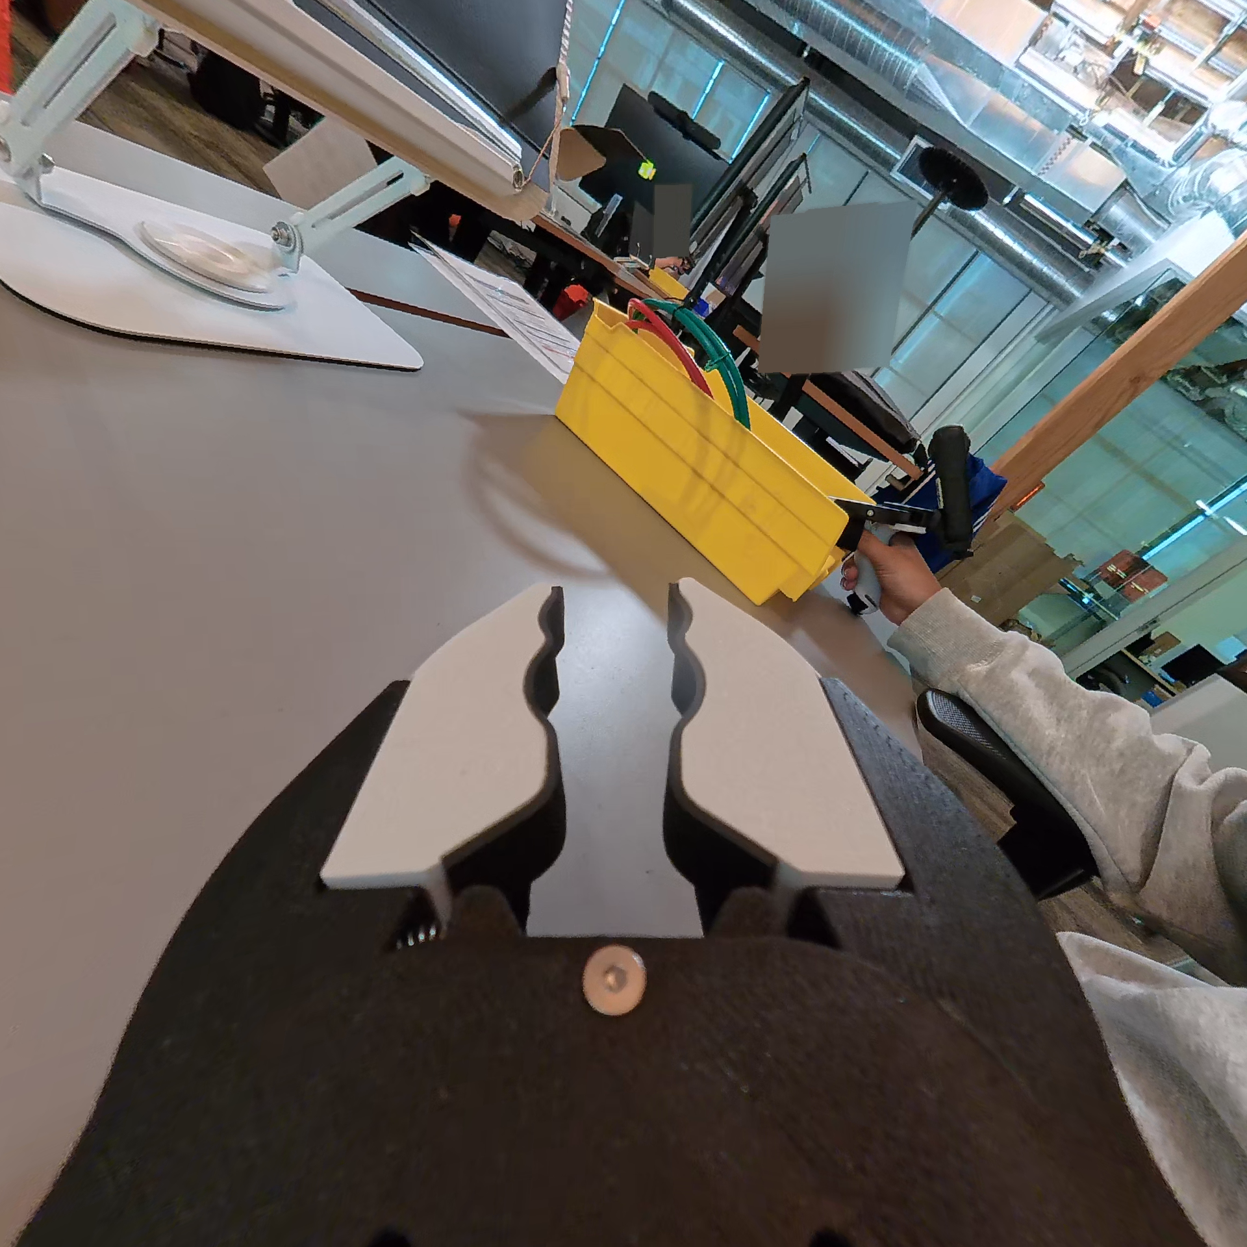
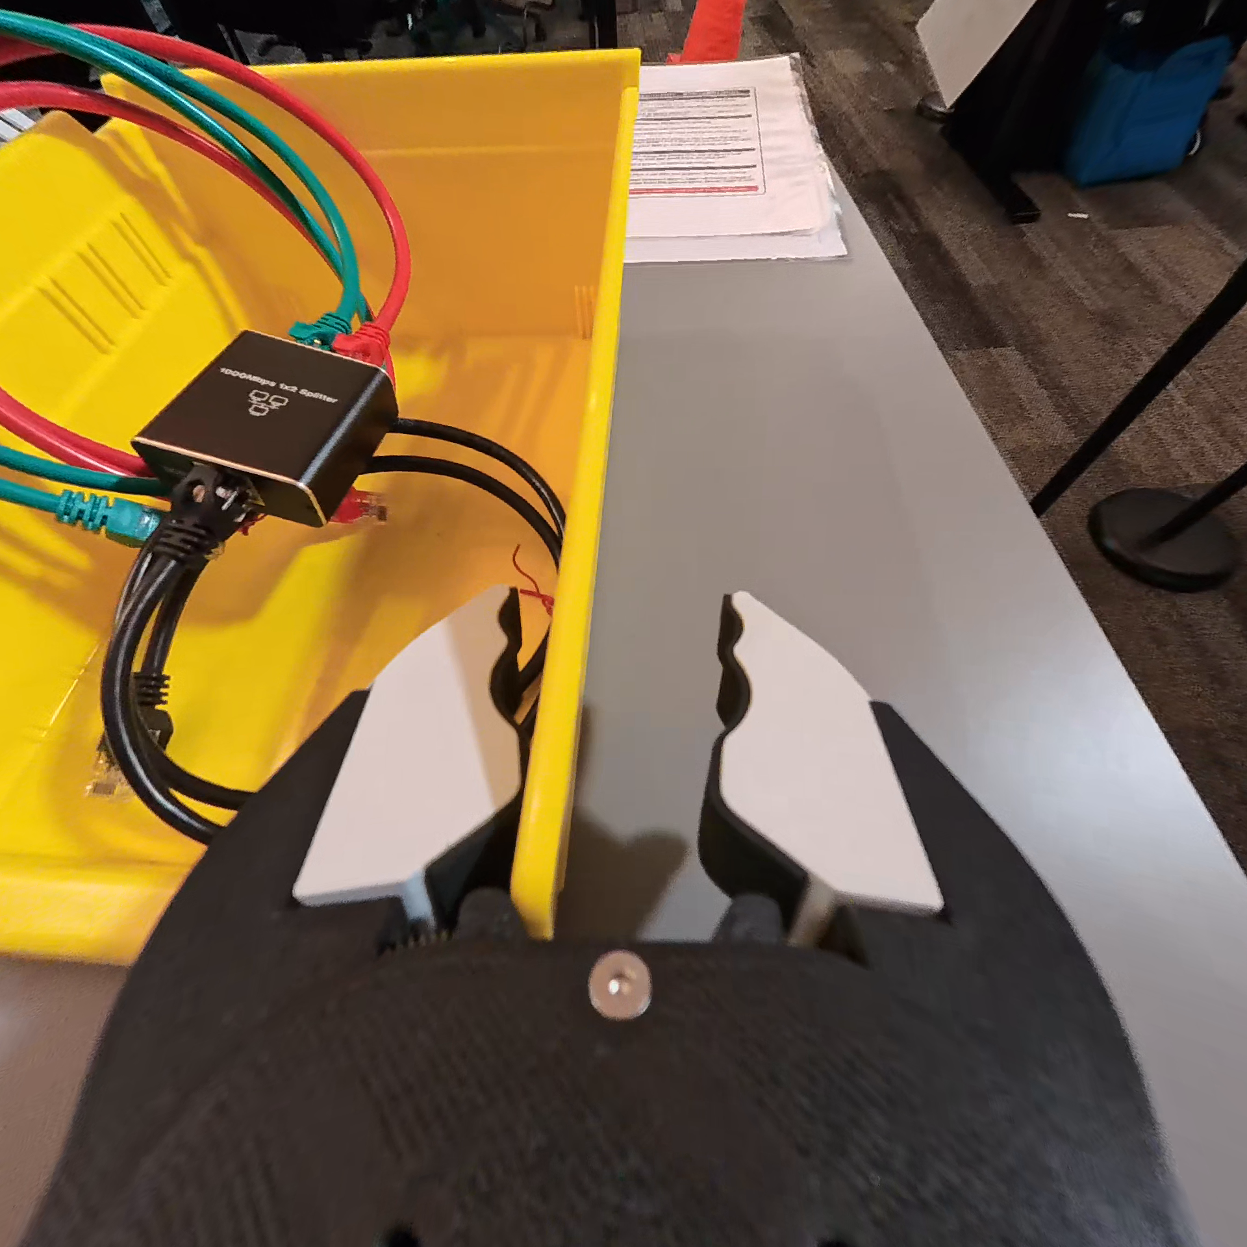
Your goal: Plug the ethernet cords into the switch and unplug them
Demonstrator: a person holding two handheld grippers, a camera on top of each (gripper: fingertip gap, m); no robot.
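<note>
Switch (image 2: 270, 425) sits in yellow bin (image 2: 472, 202), red cord (image 2: 398, 256) and green cord (image 2: 337, 256) plugged in. Right gripper (image 2: 617, 600) jaws apart, straddling bin wall. Left gripper (image 1: 614, 594) jaws apart, empty, over table (image 1: 236, 540). Switch likely light, will slide; cords floppy, so pinch stiff plug boots.

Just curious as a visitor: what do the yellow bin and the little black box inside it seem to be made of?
The yellow bin looks like moulded plastic: smooth, slightly glossy, with ribbed walls. The black box looks like metal with a satin finish and shiny bevelled edges, though coated plastic is possible.
</note>
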